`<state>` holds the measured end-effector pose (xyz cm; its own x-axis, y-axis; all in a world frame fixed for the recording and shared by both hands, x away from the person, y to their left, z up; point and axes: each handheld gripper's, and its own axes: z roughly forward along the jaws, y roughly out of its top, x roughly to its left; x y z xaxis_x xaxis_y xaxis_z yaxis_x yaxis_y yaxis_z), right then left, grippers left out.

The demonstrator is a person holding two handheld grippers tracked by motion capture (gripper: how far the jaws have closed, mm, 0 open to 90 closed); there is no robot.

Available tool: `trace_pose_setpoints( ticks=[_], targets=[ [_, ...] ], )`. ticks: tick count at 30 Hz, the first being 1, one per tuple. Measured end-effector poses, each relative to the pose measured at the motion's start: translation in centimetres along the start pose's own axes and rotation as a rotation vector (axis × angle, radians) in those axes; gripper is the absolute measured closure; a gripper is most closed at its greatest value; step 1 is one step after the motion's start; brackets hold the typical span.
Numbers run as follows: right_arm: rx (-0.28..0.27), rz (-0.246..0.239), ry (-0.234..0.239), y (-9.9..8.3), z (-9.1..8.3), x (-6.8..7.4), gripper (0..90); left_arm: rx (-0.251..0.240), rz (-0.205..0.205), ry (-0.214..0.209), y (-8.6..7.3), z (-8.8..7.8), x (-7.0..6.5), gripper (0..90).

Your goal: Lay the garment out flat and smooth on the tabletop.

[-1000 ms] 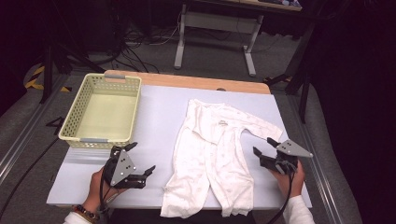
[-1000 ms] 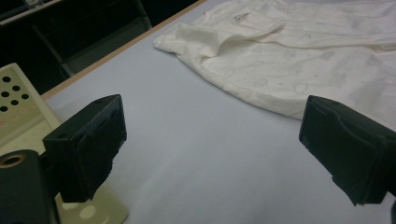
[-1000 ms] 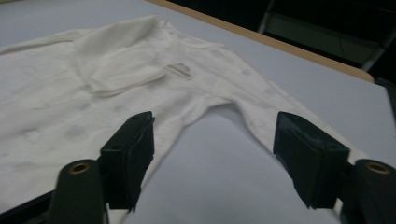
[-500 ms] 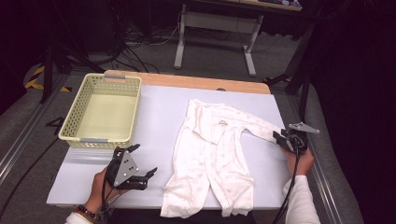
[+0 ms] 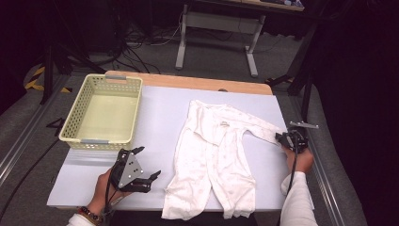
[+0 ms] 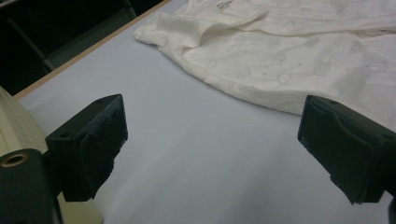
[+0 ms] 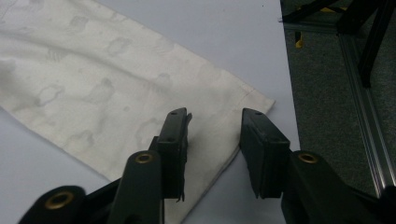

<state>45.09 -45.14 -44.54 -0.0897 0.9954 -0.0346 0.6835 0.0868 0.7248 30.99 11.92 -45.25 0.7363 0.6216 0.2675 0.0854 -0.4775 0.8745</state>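
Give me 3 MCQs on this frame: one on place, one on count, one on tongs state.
1. Where is the basket?
A. far left of the table
B. near right corner
C. on the garment

2. How many garments lie on the table?
A. one
B. two
C. three

3. How do the right tongs stand at the sleeve?
A. wide open, far from any cloth
B. jaws over the sleeve's end with a gap between them, having just been closing
C. clamped on the basket rim

Key: 1 A, the high view shows the basket at the table's far left, apart from the garment. 2 A, a single white garment lies spread flat. 3 B, the right gripper view shows the sleeve's end beneath both jaws, with a gap between them.
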Motion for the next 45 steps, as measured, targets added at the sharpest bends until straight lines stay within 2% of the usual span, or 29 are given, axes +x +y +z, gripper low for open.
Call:
trace_pose_setpoints(
  ticks=[4, 5, 12, 14, 16, 21, 25, 31, 35, 40, 45],
  targets=[
    [-0.001, -0.029, 0.025, 0.0, 0.0, 0.4, 82.9, -0.001, 0.002, -0.001, 0.1, 0.0, -0.1, 8.9],
    [-0.003, -0.022, 0.028, 0.0, 0.0, 0.4, 85.2, -0.002, -0.001, -0.004, 0.1, 0.0, -0.1, 8.8],
    [-0.016, -0.046, 0.026, 0.0, -0.2, 0.5, 87.9, 0.006, 0.0, -0.008, 0.0, 0.2, -0.1, 9.0],
    [-0.036, -0.047, 0.024, -0.1, -0.5, 0.5, 88.0, 0.006, 0.001, -0.006, 0.0, 0.1, -0.1, 8.9],
    [-0.073, -0.028, 0.058, -0.1, -0.8, 0.5, 87.9, 0.006, -0.001, -0.004, 0.0, 0.1, 0.0, 9.0],
    [-0.147, -0.086, 0.053, 0.3, -2.0, 1.4, 88.0, 0.006, -0.008, -0.004, -0.1, 0.0, 0.1, 9.0],
    [-0.209, -0.109, 0.089, 0.6, -3.2, 2.0, 88.0, 0.007, -0.006, -0.002, 0.0, 0.0, 0.1, 9.1],
    [-0.284, -0.166, 0.131, 1.1, -4.9, 3.5, 88.0, 0.005, -0.003, -0.005, 0.0, 0.0, 0.0, 9.0],
    [-0.316, -0.209, 0.179, 1.4, -5.7, 5.0, 88.0, 0.007, -0.008, -0.007, 0.0, 0.0, 0.1, 9.0],
    [-0.336, -0.27, 0.22, 1.7, -6.3, 7.3, 88.0, 0.007, 0.003, -0.01, 0.0, 0.0, 0.0, 9.0],
    [-0.343, -0.305, 0.257, 1.8, -6.3, 9.3, 88.0, 0.011, 0.01, -0.012, 0.0, 0.1, -0.1, 8.9]
  ],
)
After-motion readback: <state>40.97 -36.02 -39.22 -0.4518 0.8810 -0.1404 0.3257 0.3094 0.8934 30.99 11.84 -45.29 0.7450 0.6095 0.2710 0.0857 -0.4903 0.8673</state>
